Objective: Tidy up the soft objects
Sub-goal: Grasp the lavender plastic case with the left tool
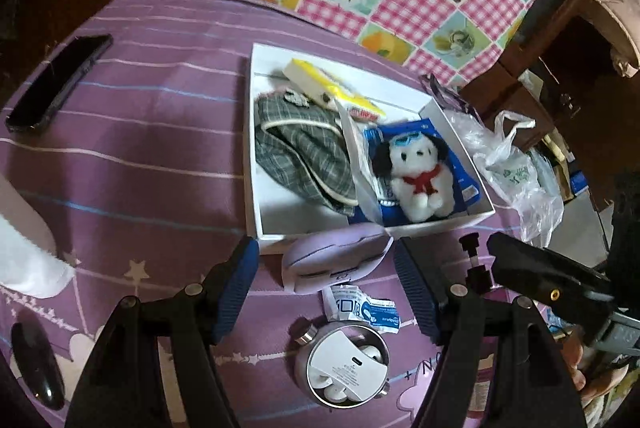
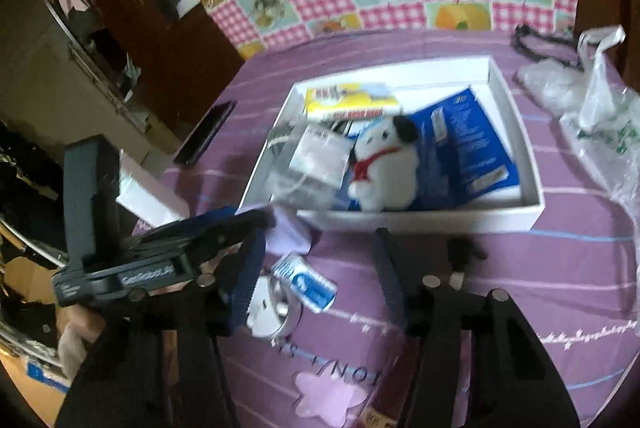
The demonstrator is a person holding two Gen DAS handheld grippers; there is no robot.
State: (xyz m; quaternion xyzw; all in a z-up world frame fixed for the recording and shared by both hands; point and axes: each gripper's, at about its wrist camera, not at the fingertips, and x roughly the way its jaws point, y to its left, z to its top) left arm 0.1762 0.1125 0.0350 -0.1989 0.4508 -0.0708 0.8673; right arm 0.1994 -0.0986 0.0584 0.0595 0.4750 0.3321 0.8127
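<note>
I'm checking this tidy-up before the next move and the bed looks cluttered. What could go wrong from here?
1. The lavender pouch lies against the white box wall, between the open left gripper fingers; closing there could nudge the box.
2. The open round tin sits just below and might get knocked.
3. The right gripper hovers close by, so the two could collide.

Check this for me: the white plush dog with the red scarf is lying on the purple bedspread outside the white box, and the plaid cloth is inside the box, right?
Not quite. The white plush dog lies inside the white box, on blue packets, not out on the purple bedspread. The left wrist view shows it. The plaid cloth is inside the box, as you said.
</note>
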